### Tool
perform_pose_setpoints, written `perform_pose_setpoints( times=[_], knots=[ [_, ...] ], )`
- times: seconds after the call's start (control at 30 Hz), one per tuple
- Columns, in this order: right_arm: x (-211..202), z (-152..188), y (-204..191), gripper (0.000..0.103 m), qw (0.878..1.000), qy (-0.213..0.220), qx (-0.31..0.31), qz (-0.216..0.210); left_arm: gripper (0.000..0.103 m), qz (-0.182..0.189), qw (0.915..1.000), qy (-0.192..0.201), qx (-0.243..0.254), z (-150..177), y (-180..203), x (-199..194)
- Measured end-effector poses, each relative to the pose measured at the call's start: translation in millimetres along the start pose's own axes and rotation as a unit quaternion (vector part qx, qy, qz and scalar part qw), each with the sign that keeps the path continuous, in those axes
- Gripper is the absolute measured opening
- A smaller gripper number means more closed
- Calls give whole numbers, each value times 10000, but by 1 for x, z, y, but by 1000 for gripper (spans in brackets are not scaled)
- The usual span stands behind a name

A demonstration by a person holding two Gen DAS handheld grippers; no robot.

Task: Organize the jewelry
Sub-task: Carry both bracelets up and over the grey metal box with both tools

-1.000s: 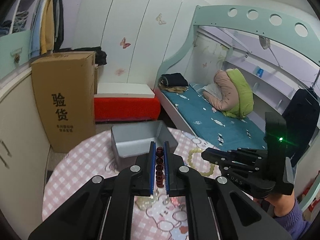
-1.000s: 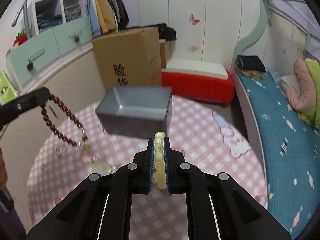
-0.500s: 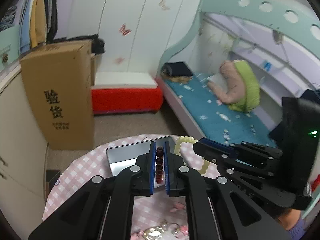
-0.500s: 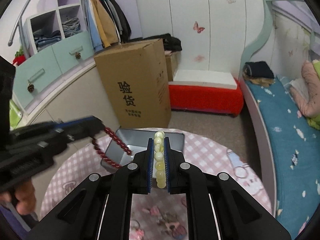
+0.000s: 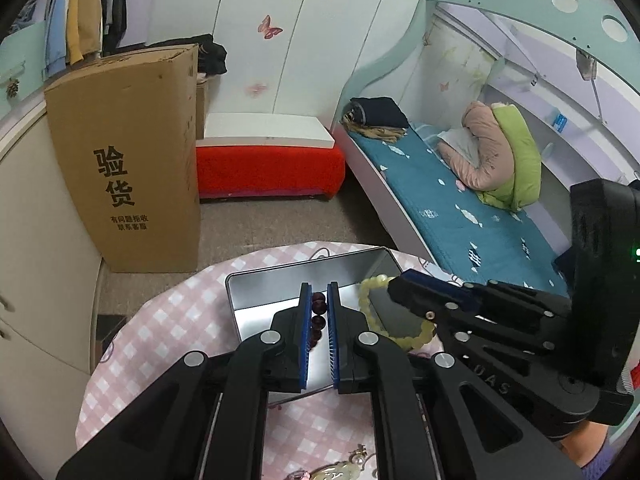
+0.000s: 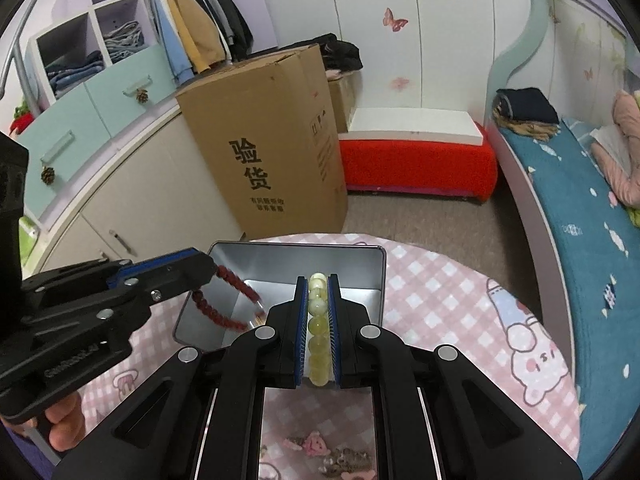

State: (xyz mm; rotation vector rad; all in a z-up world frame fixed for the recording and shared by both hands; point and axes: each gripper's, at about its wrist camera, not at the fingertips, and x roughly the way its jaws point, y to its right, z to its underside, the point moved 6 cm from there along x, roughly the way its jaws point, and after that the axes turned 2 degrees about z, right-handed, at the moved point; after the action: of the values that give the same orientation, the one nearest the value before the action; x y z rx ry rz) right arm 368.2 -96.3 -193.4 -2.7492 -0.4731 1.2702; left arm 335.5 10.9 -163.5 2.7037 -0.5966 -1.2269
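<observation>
A: Bracelets over the metal tin (image 6: 376,276)! Left gripper (image 5: 319,300) clamped on the dark red bracelet (image 6: 224,308), right gripper (image 6: 319,284) on the yellow bracelet (image 6: 318,324).

B: Light, floppy strands; pinching across beads looks safest.

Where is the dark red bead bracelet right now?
Clamped in the left gripper, the dark red bead bracelet hangs over the metal tin's left half, beside the yellow bracelet.

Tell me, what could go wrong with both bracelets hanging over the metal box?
1. The left hand-held gripper and right hand-held gripper crowd together over the small metal tin; they might bump.
2. The dark red bracelet dangles near the tin's left edge; dropped now, it may catch on the rim.
3. The yellow bracelet could land tangled with it.
</observation>
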Motion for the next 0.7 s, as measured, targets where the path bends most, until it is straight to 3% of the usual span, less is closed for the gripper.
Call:
perform_pose_setpoints(
  times=[0.23, 0.57, 0.6, 0.67, 0.7],
  knots=[
    [14, 5, -3, 10, 9999, -155, 5, 9, 6, -190, 9991, -358, 82, 15, -1, 23],
    [16, 1, -4, 10, 9998, -176, 71, -11, 8, -234, 9989, -416, -15, 20, -5, 28],
    [14, 1, -5, 10, 9999, -163, 53, -15, 10, -201, 9989, -409, -47, 20, -5, 27],
    [13, 2, -5, 10, 9999, -165, 47, -17, 29, -169, 9992, -358, -113, 19, -6, 25],
    [12, 1, -5, 10, 9998, -164, 56, -15, 31, -208, 9992, -313, -144, 18, -7, 23]
  ],
)
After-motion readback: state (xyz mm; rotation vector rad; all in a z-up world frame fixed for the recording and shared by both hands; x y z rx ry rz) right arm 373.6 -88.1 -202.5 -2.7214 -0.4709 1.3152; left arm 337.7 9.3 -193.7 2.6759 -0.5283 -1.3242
